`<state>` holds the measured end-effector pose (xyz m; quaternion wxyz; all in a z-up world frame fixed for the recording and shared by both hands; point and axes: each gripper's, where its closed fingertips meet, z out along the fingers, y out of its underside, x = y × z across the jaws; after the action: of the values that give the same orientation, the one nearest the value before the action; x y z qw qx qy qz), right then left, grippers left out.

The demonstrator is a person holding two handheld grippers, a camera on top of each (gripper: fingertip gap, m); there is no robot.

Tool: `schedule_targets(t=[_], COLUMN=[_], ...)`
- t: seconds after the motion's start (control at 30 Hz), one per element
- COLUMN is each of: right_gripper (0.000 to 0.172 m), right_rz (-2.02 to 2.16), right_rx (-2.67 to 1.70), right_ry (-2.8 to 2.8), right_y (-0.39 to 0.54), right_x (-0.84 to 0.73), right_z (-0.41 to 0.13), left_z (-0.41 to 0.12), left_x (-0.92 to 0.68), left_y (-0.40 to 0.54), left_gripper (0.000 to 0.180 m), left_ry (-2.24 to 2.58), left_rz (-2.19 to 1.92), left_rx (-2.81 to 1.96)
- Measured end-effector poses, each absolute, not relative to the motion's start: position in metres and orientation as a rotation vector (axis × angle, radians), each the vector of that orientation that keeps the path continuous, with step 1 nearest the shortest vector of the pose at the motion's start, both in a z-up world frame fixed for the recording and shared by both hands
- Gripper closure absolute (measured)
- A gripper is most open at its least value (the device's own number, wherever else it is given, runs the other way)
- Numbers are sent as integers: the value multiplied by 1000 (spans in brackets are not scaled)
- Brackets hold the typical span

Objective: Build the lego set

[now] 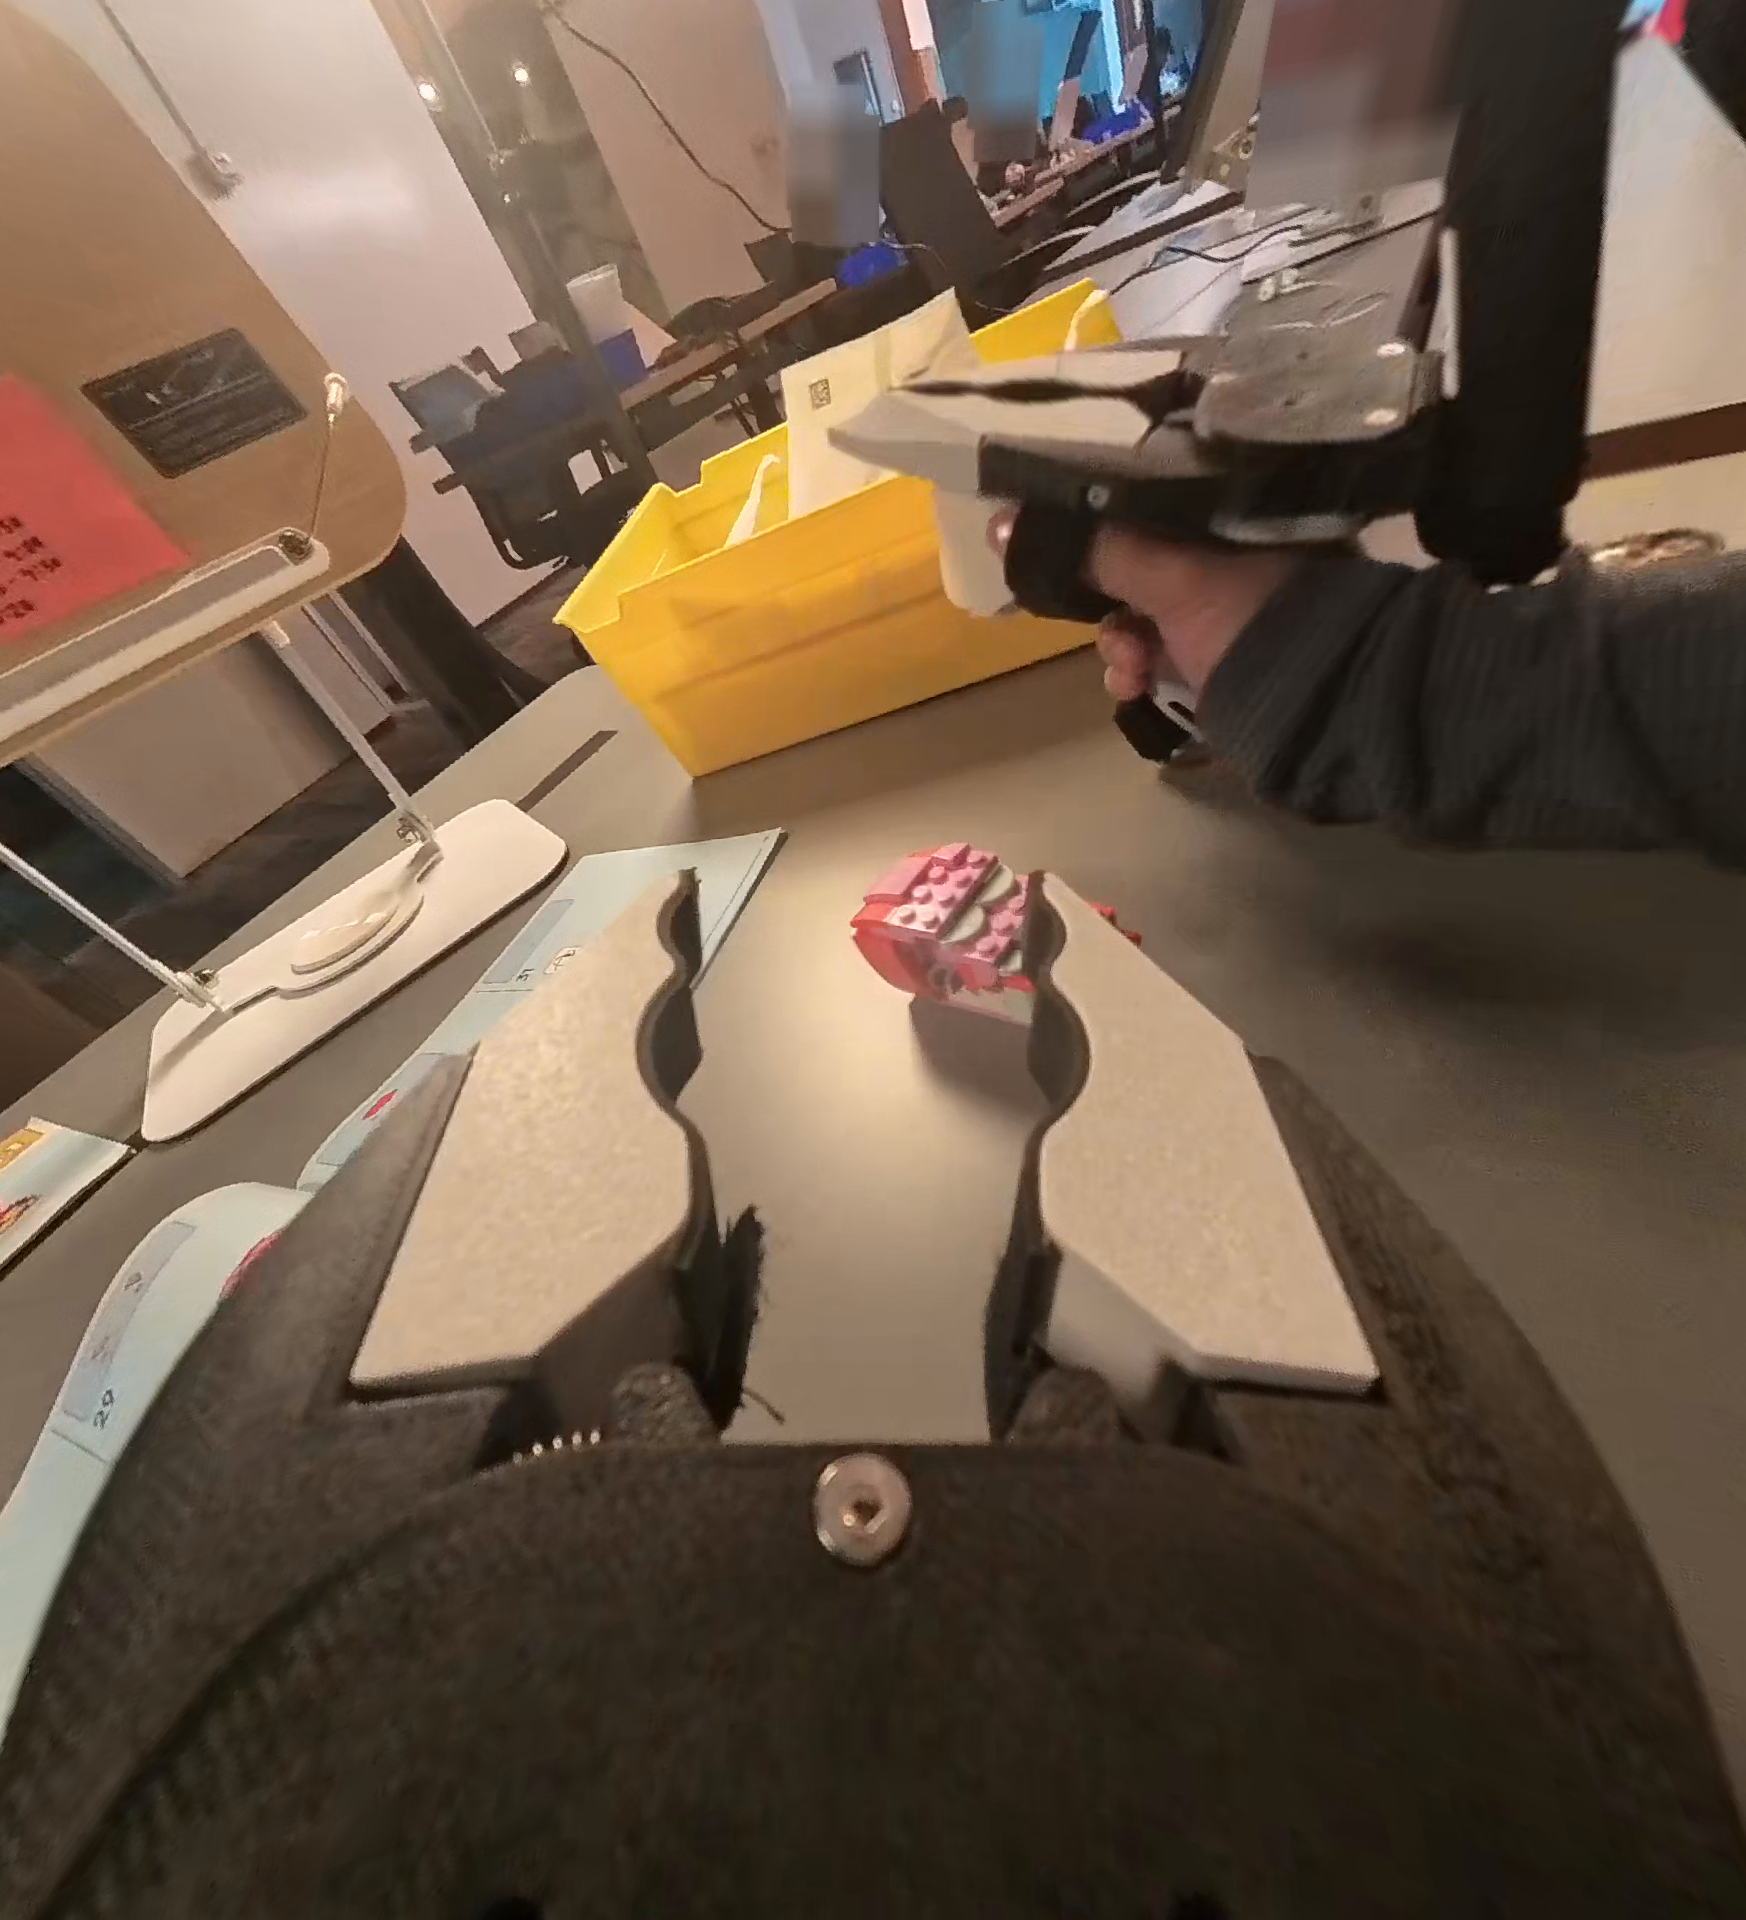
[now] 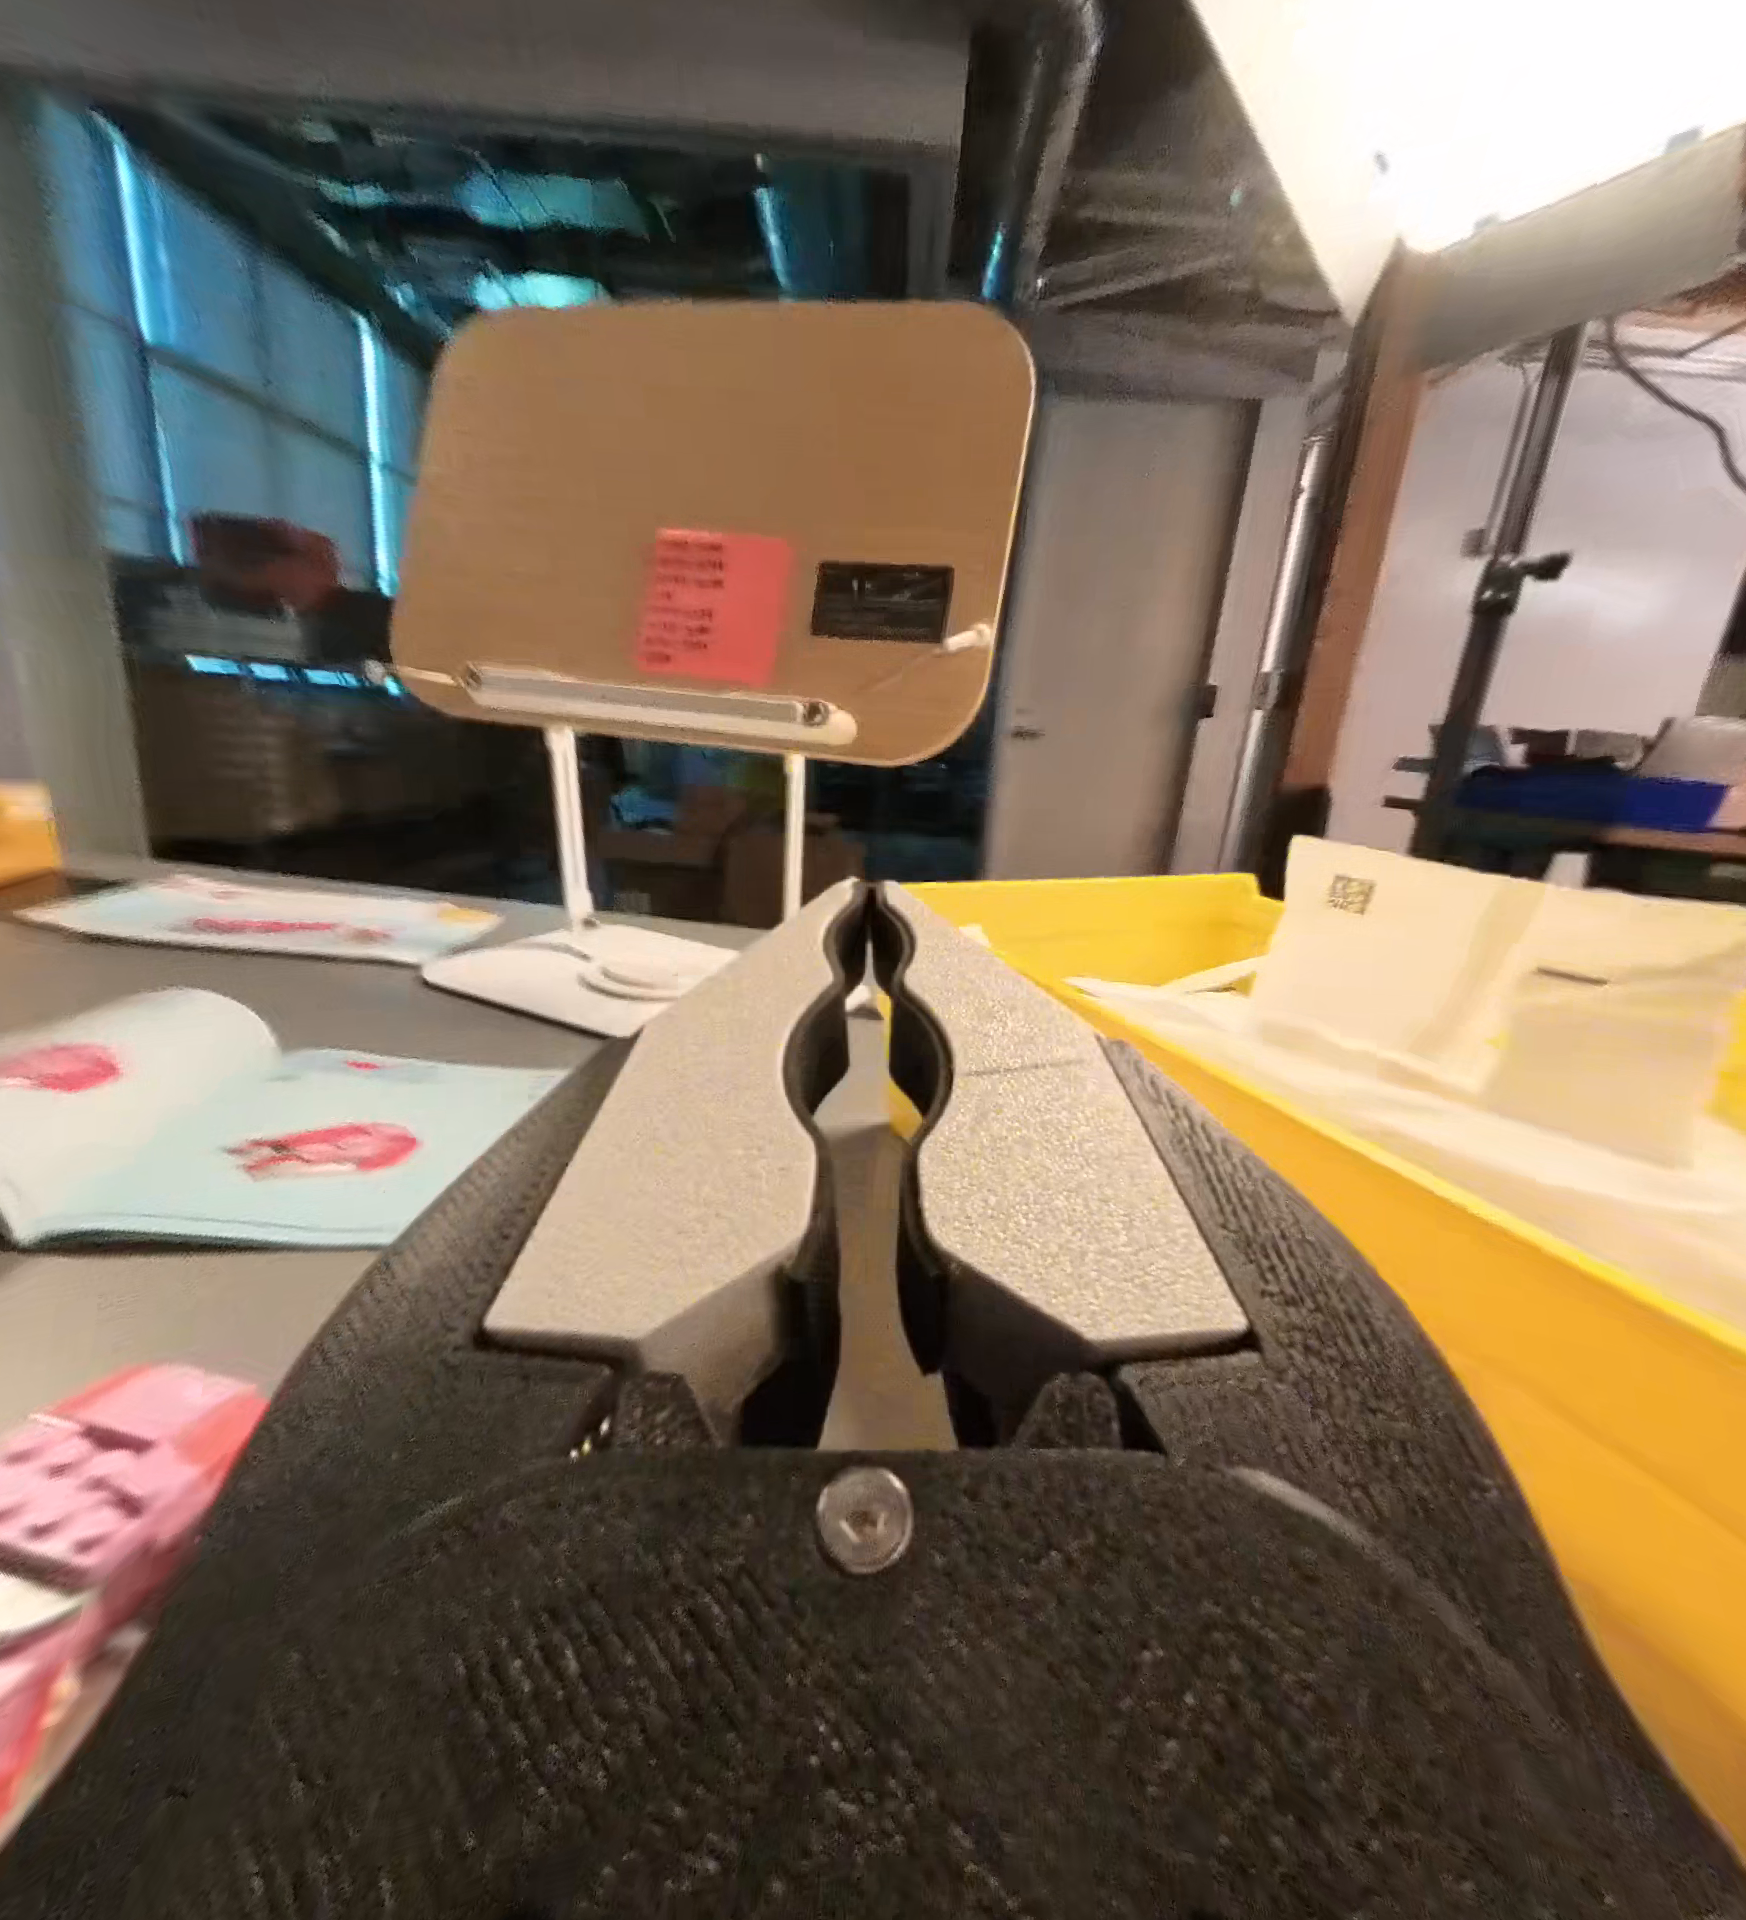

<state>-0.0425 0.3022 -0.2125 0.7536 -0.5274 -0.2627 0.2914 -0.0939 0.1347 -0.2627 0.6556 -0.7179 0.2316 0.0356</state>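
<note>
A pink and red brick model (image 1: pixel 952 935) lies on the grey table (image 1: pixel 1368 1091). My left gripper (image 1: pixel 867 885) is open and low over the table. The model stands between its tips, against the right finger (image 1: pixel 1139 1091). The left finger (image 1: pixel 578 1091) is well apart from it. My right gripper (image 2: pixel 867 896) is shut, tips together with nothing between them. It is raised beside the yellow bin (image 2: pixel 1471 1351). It also shows in the left wrist view (image 1: pixel 853 436), held by a hand over the bin. The model is blurred at the lower left of the right wrist view (image 2: pixel 48 1538).
The yellow bin (image 1: pixel 796 623) holds white paper bags (image 2: pixel 1420 966). An open light-blue booklet (image 2: pixel 173 1122) lies on the table, partly under my left gripper (image 1: pixel 734 873). A tan book stand (image 2: pixel 723 520) on a white base (image 1: pixel 349 956) stands at the table's far side. The gap from one gripper's tips to the other's is roughly 20 cm.
</note>
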Motion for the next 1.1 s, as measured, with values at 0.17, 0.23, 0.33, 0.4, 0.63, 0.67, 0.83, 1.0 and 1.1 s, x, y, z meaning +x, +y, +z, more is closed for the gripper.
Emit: schedule_targets(t=[0.17,0.23,0.33,0.4,0.63,0.67,0.83,1.0,1.1], right_gripper=[172,172,172,172,172,172,172,172,172], right_rz=[538,524,498,479,440,443,436,415,425], right_rx=[-1160,-1161,-1166,-1168,-1153,-1146,-1124,-1088,-1090], right_ry=[-604,-604,-620,-632,-679,-685,-790,-856,-853], right_y=[310,311,311,311,306,304,294,285,286], right_x=[-43,-42,-43,-44,-50,-51,-65,-74,-74], right_z=[-218,-218,-220,-221,-223,-223,-229,-231,-231], left_z=[-259,-259,-256,-250,-242,-243,-247,-248,-248], left_x=[-93,-92,-91,-87,-100,-100,-98,-97,-97], left_y=[135,134,133,130,125,125,128,130,130], left_gripper=[119,119,118,118,119,119,120,120,120], left_ry=[473,463,449,439,359,347,322,322,323], left_rz=[31,22,24,1,-4,-22,-83,-90,-85], left_rx=[-1608,-1605,-1590,-1566,-1524,-1522,-1541,-1544,-1547])
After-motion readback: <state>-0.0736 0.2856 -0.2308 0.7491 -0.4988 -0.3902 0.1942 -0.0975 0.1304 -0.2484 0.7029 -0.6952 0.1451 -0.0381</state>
